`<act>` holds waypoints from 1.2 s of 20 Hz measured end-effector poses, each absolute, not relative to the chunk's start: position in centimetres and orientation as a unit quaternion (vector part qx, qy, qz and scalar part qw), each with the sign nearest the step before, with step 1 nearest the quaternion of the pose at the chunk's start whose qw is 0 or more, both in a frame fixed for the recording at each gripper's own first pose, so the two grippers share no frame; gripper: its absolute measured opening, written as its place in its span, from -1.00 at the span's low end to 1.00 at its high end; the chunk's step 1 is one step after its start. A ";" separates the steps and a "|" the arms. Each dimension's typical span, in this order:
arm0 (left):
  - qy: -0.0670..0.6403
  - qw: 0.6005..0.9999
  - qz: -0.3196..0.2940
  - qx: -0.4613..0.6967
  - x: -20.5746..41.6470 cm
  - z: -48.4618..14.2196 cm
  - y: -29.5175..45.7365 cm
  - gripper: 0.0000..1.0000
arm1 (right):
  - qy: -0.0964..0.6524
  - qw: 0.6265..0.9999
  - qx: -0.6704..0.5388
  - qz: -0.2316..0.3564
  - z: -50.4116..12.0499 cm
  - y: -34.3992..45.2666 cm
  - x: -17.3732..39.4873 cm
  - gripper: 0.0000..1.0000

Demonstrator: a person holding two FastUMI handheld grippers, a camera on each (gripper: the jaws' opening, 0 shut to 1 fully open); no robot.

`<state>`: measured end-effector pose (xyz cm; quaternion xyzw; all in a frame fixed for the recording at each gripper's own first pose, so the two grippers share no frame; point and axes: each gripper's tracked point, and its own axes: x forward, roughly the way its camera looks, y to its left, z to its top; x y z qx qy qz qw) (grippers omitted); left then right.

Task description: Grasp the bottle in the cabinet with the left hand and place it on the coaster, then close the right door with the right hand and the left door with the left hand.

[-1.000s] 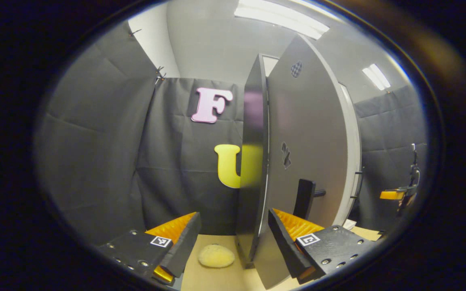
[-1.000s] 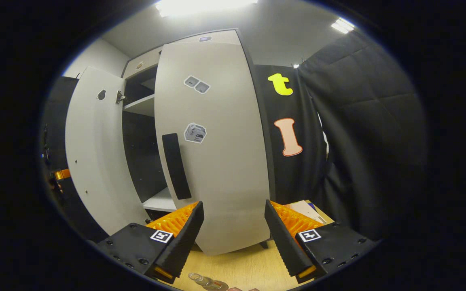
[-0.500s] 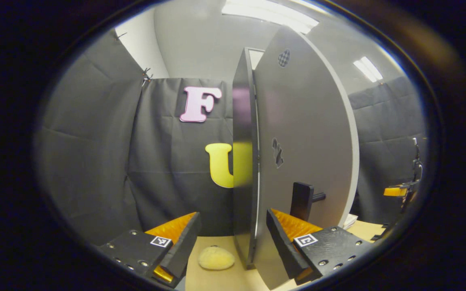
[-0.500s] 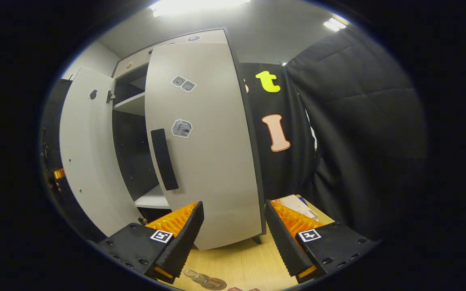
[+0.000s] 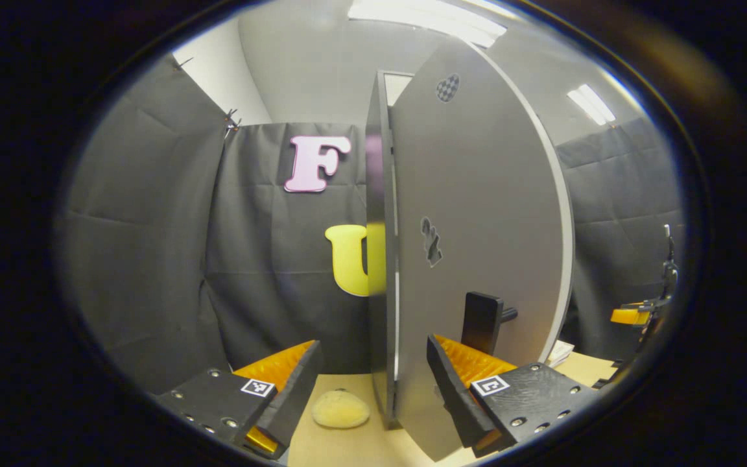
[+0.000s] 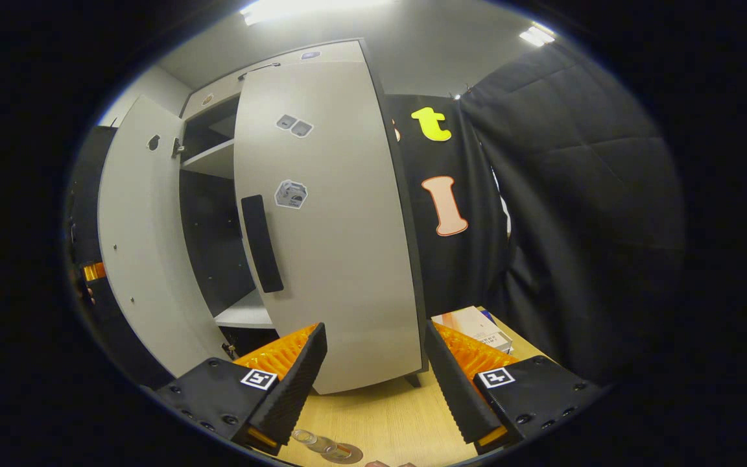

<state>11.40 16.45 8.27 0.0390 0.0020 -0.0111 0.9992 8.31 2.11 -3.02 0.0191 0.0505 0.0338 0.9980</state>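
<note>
The bottle [image 6: 312, 440] lies on its side on the desk [image 6: 386, 421] at the lower edge of the right gripper view, its long axis running roughly left to right, one end reaching the round coaster [image 6: 342, 453] just beside it; which end is the cap I cannot tell. It sits below and between the spread fingers of the right gripper [image 6: 373, 383], which hold nothing.

The cabinet stands upright on the pale wooden desk. In the right gripper view, the right door [image 6: 328, 220] is partly swung in, its outer face and dark vertical handle [image 6: 261, 244] toward the camera, while the left door [image 6: 137, 227] stands wide open, with a shelf [image 6: 208, 159] and dark interior between them. A small box [image 6: 474, 327] lies on the desk near the cabinet's right foot. Black cloth walls close the booth, with ceiling lights above.

The left gripper view looks from the other side. The left gripper [image 5: 373, 383] has its fingers apart and empty, straddling the left door's [image 5: 477, 246] edge without clearly pressing it. That door's handle [image 5: 482, 321] stands just above the right-hand finger. A pale fuzzy pad [image 5: 341, 412] lies on the desk there, and the right gripper [image 5: 636, 316] shows far off.
</note>
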 end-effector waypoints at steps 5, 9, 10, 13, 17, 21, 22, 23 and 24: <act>0.005 0.999 0.023 0.031 11.5 7.9 13.4 0.88 | 0.045 0.998 0.019 0.032 -2.7 0.8 8.6 0.93; 0.001 0.998 0.053 0.023 12.0 7.4 11.2 0.87 | 0.061 0.998 0.021 0.030 -3.2 -0.9 8.2 0.94; 0.001 0.998 0.053 0.015 12.3 7.2 10.5 0.87 | 0.062 0.997 0.019 0.029 -3.0 -1.5 8.1 0.94; 0.005 0.999 0.054 -0.003 13.6 7.0 8.1 0.88 | 0.062 0.998 0.018 0.028 -2.2 -3.2 8.3 0.93; 0.006 0.998 0.053 -0.023 15.2 6.5 3.6 0.88 | 0.062 0.997 0.019 0.034 -1.0 -5.4 8.8 0.93; 0.008 0.999 0.051 0.000 14.1 6.6 -0.5 0.87 | 0.058 0.997 0.014 0.046 -0.5 -7.6 9.0 0.93; 0.008 0.999 0.053 0.008 13.5 6.5 -1.3 0.87 | 0.059 0.997 0.014 0.053 -0.5 -8.0 9.2 0.93; 0.009 0.998 0.055 0.016 13.4 6.4 -1.8 0.87 | 0.060 0.996 0.014 0.060 -0.7 -8.4 9.3 0.93; 0.008 0.998 0.058 0.025 13.3 6.5 -2.2 0.87 | 0.064 0.996 0.017 0.067 -0.8 -8.6 9.4 0.93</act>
